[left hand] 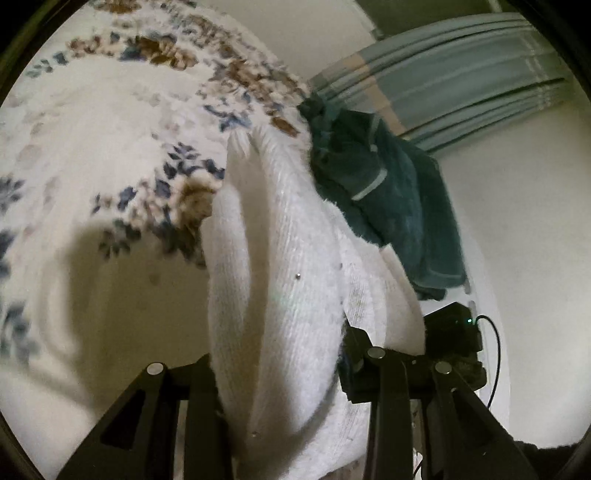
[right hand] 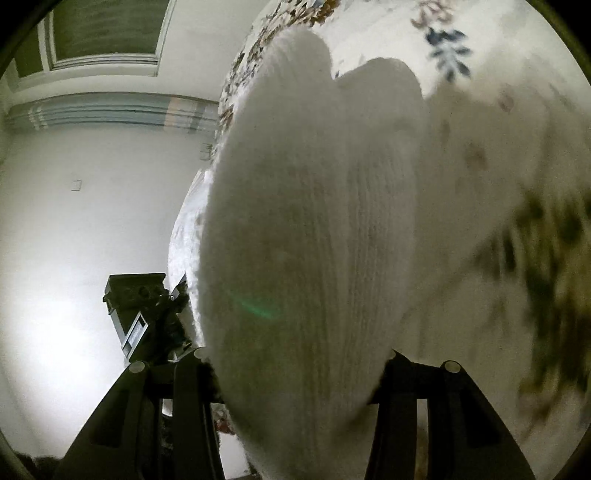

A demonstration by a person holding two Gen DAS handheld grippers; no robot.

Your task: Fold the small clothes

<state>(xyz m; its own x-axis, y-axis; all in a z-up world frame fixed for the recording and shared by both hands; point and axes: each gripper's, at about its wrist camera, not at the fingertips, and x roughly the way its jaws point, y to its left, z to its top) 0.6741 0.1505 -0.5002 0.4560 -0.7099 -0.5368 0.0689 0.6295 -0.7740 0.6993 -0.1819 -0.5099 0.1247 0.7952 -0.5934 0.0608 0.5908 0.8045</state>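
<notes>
A white ribbed knit garment (left hand: 280, 280) hangs between the fingers of my left gripper (left hand: 284, 373), which is shut on it. The same white knit (right hand: 303, 236) fills the middle of the right wrist view, clamped in my right gripper (right hand: 299, 369), also shut on it. The cloth is lifted above a floral bedspread (left hand: 110, 155). The other gripper's black body (left hand: 452, 328) shows just right of the cloth in the left wrist view, and at the left (right hand: 140, 302) in the right wrist view. The fingertips are hidden by the cloth.
A dark green towel or garment (left hand: 388, 199) lies crumpled on the bed's edge beyond the white knit. A pale wall (right hand: 81, 221), grey-blue striped curtain (left hand: 461, 74) and a framed panel (right hand: 103, 33) stand behind. The bedspread (right hand: 517, 184) is blurred.
</notes>
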